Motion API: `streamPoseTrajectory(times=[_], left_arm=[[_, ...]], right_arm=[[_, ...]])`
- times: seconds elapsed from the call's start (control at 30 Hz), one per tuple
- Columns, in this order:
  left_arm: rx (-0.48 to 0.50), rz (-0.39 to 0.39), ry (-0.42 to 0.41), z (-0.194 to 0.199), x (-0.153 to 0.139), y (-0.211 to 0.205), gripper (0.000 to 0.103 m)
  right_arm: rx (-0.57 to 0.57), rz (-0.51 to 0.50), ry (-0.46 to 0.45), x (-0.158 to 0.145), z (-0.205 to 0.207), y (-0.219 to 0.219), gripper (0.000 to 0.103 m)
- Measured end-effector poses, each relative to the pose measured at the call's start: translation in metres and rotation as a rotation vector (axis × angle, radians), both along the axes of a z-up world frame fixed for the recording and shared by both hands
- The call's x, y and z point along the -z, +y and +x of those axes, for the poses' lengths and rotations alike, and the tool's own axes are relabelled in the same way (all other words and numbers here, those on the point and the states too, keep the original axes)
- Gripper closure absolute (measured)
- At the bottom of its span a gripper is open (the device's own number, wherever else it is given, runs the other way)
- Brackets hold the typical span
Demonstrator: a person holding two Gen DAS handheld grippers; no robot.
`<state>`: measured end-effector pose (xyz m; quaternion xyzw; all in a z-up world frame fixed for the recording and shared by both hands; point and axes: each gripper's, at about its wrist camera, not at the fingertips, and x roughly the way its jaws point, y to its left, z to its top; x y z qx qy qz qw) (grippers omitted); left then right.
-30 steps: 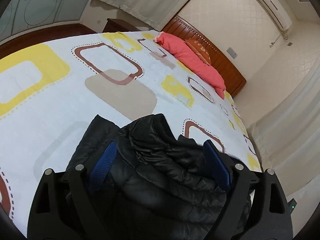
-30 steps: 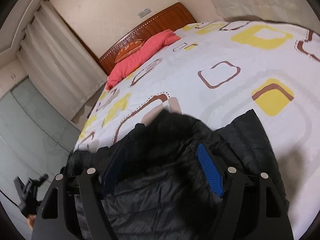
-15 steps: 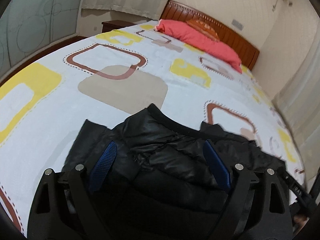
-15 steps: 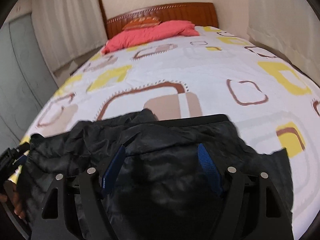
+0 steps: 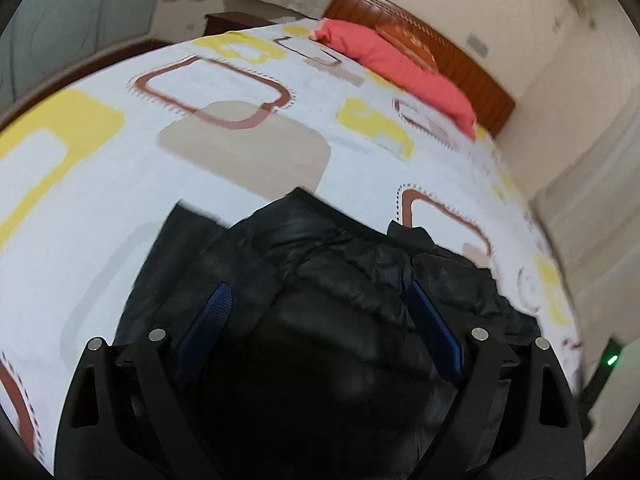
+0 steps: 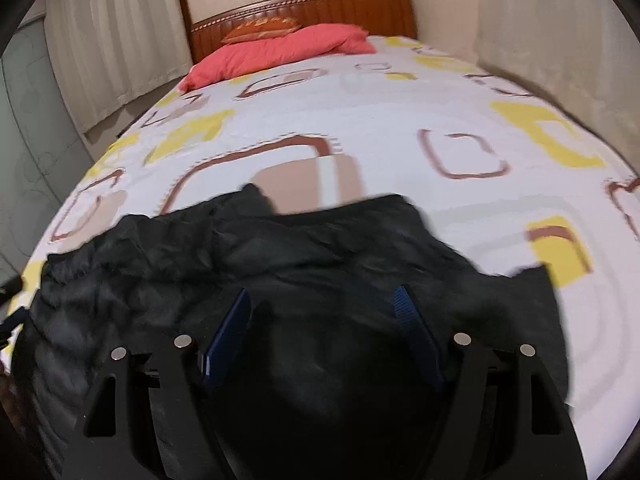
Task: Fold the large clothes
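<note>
- Near the foot of the bed (image 5: pixel 248 80), in the left wrist view, a black puffy jacket (image 5: pixel 320 264) lies bunched on the patterned sheet, one flat flap spread to the left.
- The left tongs (image 5: pixel 318 308) stand released, blue pads wide apart over the rumpled middle, with padding bulging up between them but nothing pinched.
- By its look the jacket is light, soft and slippery; it would probably slump and slide, so a bound edge, hem or collar seems a surer hold than the puffed middle.
- From the right wrist view, the jacket (image 6: pixel 280 264) spreads wider, left to right across the near bed (image 6: pixel 400 112), its far edge fairly straight and a corner sticking out at right.
- The right tongs (image 6: pixel 324 312) are likewise released above the cloth, gripping nothing.
- Far off lie a red pillow (image 6: pixel 280 52) and a wooden headboard (image 6: pixel 320 8); pale curtains (image 6: pixel 116 28) hang at left, so the soft mattress offers little firm backing.
</note>
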<state>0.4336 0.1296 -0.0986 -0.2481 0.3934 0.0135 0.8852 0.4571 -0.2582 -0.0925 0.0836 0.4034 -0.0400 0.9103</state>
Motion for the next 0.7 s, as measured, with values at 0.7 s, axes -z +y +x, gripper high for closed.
streamPoseTrajectory(times=[0.7], left_arm=[[-0.171,-0.107,-0.041,-0.123,-0.002,0.053,0.012]], right_arm=[[0.155,0.163,-0.086,-0.022,-0.121,-0.064,0.029]])
